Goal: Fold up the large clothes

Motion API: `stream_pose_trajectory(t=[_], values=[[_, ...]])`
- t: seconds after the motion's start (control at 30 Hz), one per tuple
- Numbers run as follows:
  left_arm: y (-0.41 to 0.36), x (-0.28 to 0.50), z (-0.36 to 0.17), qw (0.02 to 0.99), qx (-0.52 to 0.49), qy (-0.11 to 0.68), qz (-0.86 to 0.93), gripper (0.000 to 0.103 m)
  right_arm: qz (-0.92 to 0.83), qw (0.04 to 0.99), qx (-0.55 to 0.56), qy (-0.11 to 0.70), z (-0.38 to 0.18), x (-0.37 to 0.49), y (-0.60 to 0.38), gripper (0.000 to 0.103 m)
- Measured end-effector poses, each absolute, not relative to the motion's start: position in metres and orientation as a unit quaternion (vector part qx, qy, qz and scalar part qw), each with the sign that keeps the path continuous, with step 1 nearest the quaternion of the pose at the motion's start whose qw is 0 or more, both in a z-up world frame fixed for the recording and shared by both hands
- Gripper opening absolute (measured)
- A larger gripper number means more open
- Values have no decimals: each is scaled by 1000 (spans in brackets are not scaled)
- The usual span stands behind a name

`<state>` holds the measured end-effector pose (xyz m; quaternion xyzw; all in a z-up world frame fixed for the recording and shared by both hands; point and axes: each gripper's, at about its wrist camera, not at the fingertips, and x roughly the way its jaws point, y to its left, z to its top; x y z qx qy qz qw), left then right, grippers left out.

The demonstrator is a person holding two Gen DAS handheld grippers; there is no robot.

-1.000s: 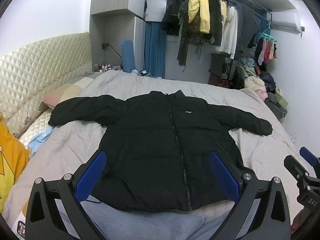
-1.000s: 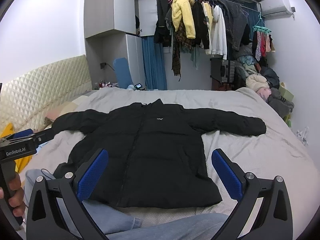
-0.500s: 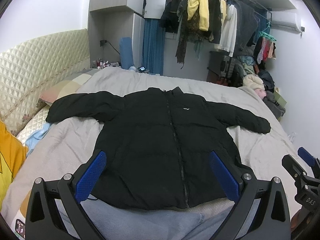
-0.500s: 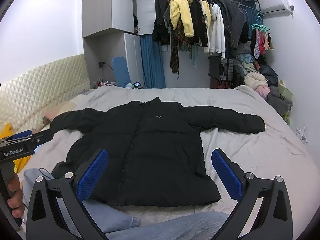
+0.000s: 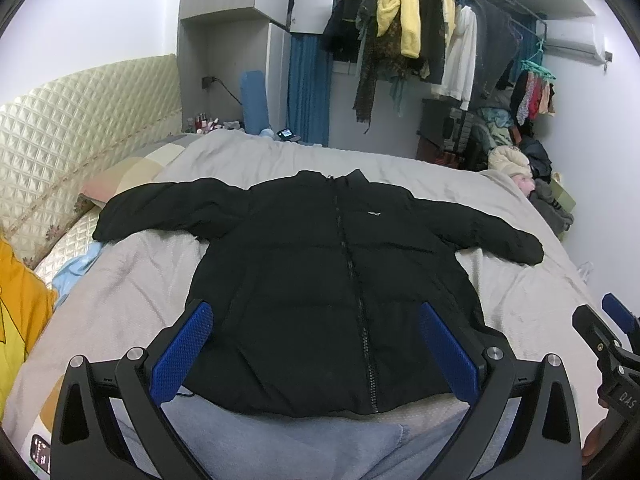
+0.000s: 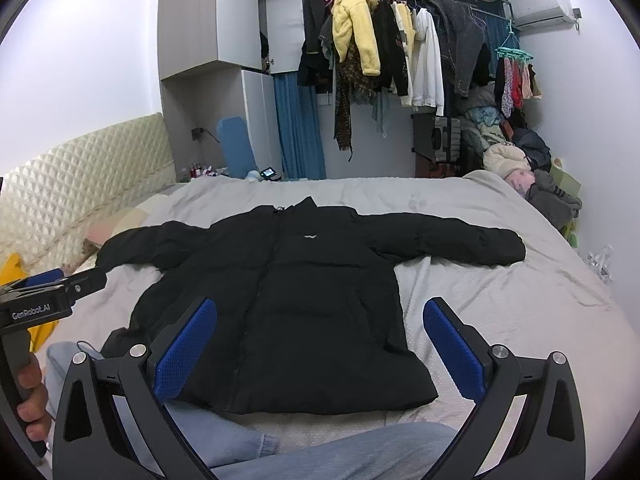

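The left gripper (image 5: 316, 344) has its blue fingers (image 5: 182, 354) spread wide, gripping nothing; the right gripper (image 6: 320, 348) is spread just as wide and empty. Between and beyond them, in the middle of each frame, the black jacket (image 5: 320, 272) lies flat (zipped, sleeves out) on the grey bed (image 6: 500, 312). Clothes (image 6: 356, 44) hang at upper right.

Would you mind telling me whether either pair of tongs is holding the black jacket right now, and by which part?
Nothing is held. The left tongs and right tongs are both open above the black jacket, which lies flat on the bed.
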<state>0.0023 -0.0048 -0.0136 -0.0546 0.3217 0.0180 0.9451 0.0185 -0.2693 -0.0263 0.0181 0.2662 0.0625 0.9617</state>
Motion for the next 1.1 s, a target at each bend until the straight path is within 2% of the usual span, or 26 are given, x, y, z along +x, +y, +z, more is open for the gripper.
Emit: stream_pose_trajectory(t=[1.1], values=[[-10, -1, -18, 944, -55, 324, 17, 103, 63, 958, 27, 278, -26, 29, -274, 103]])
